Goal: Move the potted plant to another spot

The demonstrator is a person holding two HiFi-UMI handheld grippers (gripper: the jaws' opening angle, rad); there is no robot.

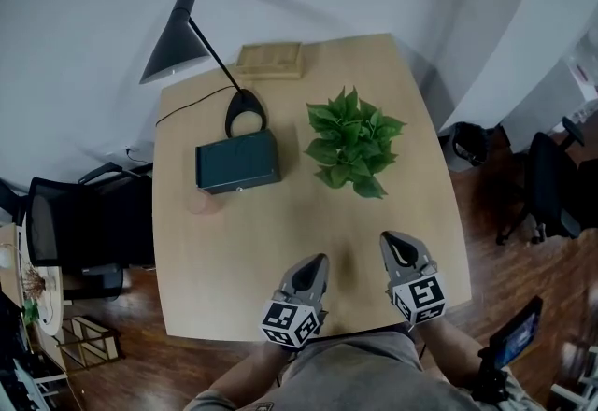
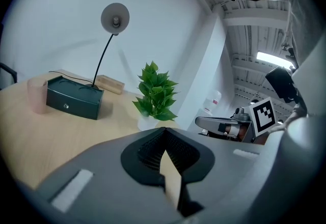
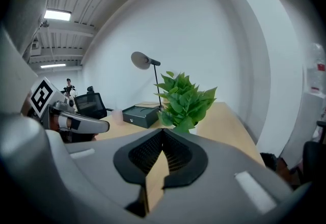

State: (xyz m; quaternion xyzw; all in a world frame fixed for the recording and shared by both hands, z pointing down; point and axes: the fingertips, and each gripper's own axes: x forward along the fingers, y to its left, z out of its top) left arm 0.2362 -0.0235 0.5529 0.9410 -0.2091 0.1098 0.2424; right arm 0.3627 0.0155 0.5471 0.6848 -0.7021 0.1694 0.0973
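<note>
Desk lamp point(image 1: 177, 35) and dark green box point(image 1: 237, 161) fill the table's point(image 1: 224, 278) left rear, so free space lies toward the front edge. Potted plant point(image 1: 353, 140) stands upright just right of the box, untouched. Left gripper point(image 1: 316, 264) and right gripper point(image 1: 392, 241) hover side by side over the front edge, both with jaws together and empty. Both aim at the plant, probably to brace the pot from two sides.

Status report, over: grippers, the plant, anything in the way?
Left gripper, right gripper: shut, empty. Potted plant upright on table, untouched, ahead. Nothing between; dark box sits left of it.
</note>
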